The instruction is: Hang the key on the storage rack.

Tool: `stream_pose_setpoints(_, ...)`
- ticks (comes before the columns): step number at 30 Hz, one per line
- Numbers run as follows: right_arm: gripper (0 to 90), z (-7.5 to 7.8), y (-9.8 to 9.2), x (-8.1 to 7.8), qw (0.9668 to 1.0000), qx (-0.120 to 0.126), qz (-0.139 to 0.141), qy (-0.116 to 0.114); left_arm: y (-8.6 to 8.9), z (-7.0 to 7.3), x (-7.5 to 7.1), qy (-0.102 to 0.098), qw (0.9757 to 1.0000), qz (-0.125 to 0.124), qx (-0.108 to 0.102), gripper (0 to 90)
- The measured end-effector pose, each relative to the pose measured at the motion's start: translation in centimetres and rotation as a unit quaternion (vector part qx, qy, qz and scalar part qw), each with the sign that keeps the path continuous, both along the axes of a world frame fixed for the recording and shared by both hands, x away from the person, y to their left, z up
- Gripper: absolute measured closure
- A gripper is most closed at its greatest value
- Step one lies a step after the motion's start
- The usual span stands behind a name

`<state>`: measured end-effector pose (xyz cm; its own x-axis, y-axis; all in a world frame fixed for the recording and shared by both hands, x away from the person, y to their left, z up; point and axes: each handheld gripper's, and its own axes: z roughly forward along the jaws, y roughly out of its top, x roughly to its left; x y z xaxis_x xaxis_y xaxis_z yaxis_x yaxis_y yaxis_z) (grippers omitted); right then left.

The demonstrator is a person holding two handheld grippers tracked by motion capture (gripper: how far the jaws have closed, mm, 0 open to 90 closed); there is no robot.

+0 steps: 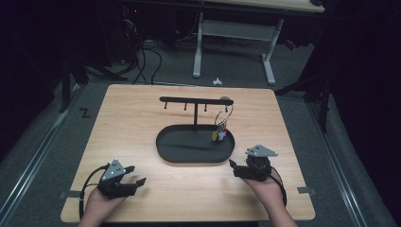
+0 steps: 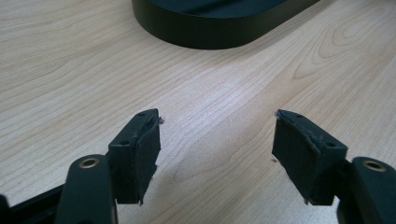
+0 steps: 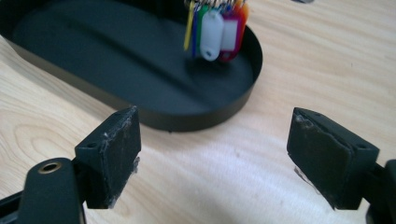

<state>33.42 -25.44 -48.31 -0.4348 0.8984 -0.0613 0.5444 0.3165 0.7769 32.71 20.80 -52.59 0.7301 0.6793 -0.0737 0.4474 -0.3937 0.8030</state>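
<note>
Keys [image 1: 222, 124] already hung on rack [image 1: 196, 100] over tray [image 1: 165, 150]; seemingly nothing left. Left gripper [image 1: 135, 175] and right gripper [image 1: 235, 169] rested wide, empty.

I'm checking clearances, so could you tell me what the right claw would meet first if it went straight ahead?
Probably the near wall of the black tray, just ahead of the open right claw; nothing lies between.

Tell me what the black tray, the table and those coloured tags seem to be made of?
Tray: probably thin painted metal, matt black with a sharp, even rim. Table: wood or wood-look laminate, pale with visible grain. Tags: likely plastic, bright and glossy, hanging on a shiny wire ring, probably metal.
</note>
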Motion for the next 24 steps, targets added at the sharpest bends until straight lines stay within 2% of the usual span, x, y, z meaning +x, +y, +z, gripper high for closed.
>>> stream_pose_setpoints(1, 17.1, -1.1, -0.1, -0.6, 1.0000, 0.001, -0.006, -0.005, 0.0, 0.0, 0.0, -0.001, 1.0000, -0.001, 0.000, 32.5)
stream_pose_setpoints(4, 16.8, -2.5, -0.2, -1.7, 0.9996, 0.007, -0.023, -0.015, -0.1, 0.0, 0.0, -0.004, 1.0000, 0.001, 0.001, 32.3)
stream_pose_setpoints(6, 17.2, -4.0, -0.4, -3.1, 0.9979, 0.013, -0.045, -0.044, -0.1, 0.0, 0.0, -0.007, 1.0000, 0.002, 0.001, 31.4)
stream_pose_setpoints(7, 17.2, -4.0, -0.4, -3.1, 0.9979, 0.013, -0.045, -0.044, -0.1, 0.0, 0.0, -0.007, 1.0000, 0.002, 0.001, 30.6)
stream_pose_setpoints(8, 16.6, -4.5, -0.4, -3.5, 0.9986, 0.003, -0.042, -0.033, -0.2, 0.0, 0.0, -0.011, 0.9999, 0.003, -0.001, 30.6)
stream_pose_setpoints(9, 15.6, -4.5, -0.2, -3.5, 0.9994, -0.007, -0.032, -0.015, -0.2, 0.1, -0.1, -0.013, 0.9999, 0.004, 0.000, 29.9)
stream_pose_setpoints(10, 15.9, -4.4, -0.4, -3.6, 0.9989, -0.018, -0.030, -0.030, -0.3, 0.1, -0.1, -0.015, 0.9999, 0.004, 0.002, 29.1)
stream_pose_setpoints(11, 15.9, -4.4, -0.4, -3.6, 0.9989, -0.018, -0.030, -0.030, -0.4, 0.1, -0.1, -0.015, 0.9999, 0.003, 0.004, 29.1)
stream_pose_setpoints(13, 15.8, -4.3, -0.5, -3.5, 0.9991, 0.001, -0.034, -0.026, -0.6, 0.1, 0.0, -0.014, 0.9999, 0.002, 0.007, 28.9)
stream_pose_setpoints(18, 15.8, -4.5, -0.7, -3.5, 0.9992, 0.000, -0.034, -0.022, -0.8, -0.1, 0.1, -0.016, 0.9998, -0.002, 0.011, 28.8)
stream_pose_setpoints(21, 15.9, -4.4, -0.7, -3.4, 0.9990, 0.012, -0.033, -0.027, -0.8, -0.1, 0.0, -0.016, 0.9998, -0.004, 0.013, 28.6)
stream_pose_setpoints(24, 15.9, -4.3, -0.5, -3.3, 0.9990, 0.006, -0.032, -0.031, -0.4, 0.1, -0.2, -0.019, 0.9998, -0.002, 0.009, 28.6)
